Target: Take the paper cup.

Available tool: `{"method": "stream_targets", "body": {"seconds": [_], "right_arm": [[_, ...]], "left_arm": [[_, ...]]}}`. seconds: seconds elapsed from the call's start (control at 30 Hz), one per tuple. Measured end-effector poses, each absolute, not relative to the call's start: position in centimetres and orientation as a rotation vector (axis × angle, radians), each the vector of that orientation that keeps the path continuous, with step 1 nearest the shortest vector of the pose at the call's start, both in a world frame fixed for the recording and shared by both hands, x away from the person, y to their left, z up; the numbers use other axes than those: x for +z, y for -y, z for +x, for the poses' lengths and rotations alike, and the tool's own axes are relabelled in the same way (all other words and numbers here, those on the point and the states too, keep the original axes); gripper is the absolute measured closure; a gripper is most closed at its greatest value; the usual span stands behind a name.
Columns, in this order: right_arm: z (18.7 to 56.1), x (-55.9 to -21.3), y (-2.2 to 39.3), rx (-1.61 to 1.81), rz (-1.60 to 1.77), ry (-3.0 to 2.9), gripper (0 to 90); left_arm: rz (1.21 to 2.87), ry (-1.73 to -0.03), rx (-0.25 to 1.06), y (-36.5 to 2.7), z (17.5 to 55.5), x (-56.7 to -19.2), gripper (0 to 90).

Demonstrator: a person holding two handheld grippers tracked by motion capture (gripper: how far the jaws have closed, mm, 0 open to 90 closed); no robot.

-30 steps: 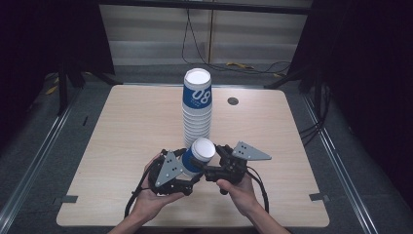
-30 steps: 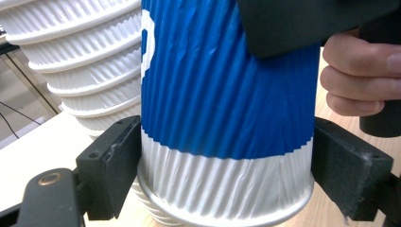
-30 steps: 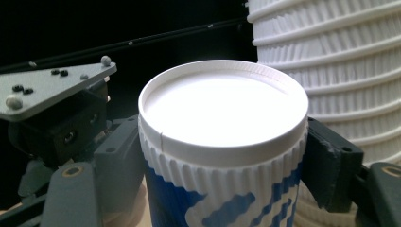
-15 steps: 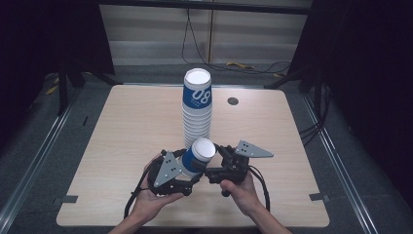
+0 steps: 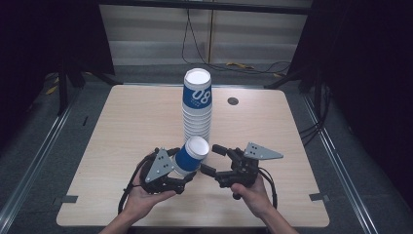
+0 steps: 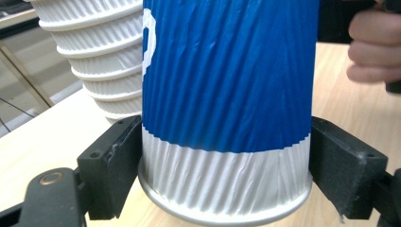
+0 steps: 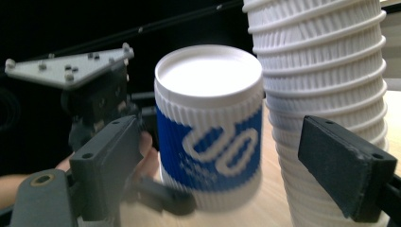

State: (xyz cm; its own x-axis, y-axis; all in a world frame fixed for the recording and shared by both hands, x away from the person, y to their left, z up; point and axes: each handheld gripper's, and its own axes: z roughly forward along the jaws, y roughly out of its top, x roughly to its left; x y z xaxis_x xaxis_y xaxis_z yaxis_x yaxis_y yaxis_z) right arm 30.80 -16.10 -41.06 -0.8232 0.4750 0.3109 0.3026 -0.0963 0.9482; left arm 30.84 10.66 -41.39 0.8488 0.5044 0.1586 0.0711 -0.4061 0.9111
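Observation:
A blue ribbed paper cup [image 5: 191, 155] with a white lid lies tilted in front of the tall stack, its lid toward the stack. My left gripper [image 5: 181, 168] is shut on the cup's lower end; in the left gripper view both pads [image 6: 113, 161] press the cup [image 6: 227, 94] near its white base. My right gripper [image 5: 212, 160] sits just right of the cup, open; its jaws have just been opening. In the right gripper view the cup [image 7: 210, 137] stands beyond and between its spread jaws [image 7: 227, 161], untouched. The stack of cups [image 5: 197, 112] rises behind.
The stack [image 7: 326, 71] stands at mid-table on the wooden table [image 5: 122, 126]. A black round grommet [image 5: 233, 101] lies behind and to the right of it. The hand holding the right gripper [image 6: 373, 47] is close beside the held cup. Dark frames and cables surround the table.
The right gripper's jaws have spread apart beside the cup. The left gripper and the cup have stayed in place.

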Motion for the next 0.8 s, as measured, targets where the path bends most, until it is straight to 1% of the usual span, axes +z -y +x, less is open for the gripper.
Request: {"method": "stream_targets", "body": {"seconds": [0.1, 0.23, 0.43, 0.57, 0.8], "right_arm": [[30.6, -41.0, 16.6, 2.017, 0.845, -2.061, 14.0], [30.6, -41.3, 16.7, 1.933, 0.798, -2.153, 14.1], [31.2, -41.7, 16.7, 1.817, 0.731, -2.29, 14.4], [31.3, -41.8, 16.9, 1.753, 0.706, -2.35, 14.4], [31.3, -42.3, 17.1, 1.629, 0.662, -2.429, 14.0]], "left_arm": [[1.991, -0.407, 0.511, -11.3, 30.9, -41.2, 17.2], [2.024, -0.398, 0.445, -11.8, 31.1, -41.4, 17.6], [2.139, -0.346, 0.381, -11.2, 31.1, -42.0, 18.3], [2.193, -0.351, 0.34, -10.8, 31.2, -42.5, 18.9], [2.271, -0.337, 0.32, -10.2, 31.3, -42.8, 19.5]]}}
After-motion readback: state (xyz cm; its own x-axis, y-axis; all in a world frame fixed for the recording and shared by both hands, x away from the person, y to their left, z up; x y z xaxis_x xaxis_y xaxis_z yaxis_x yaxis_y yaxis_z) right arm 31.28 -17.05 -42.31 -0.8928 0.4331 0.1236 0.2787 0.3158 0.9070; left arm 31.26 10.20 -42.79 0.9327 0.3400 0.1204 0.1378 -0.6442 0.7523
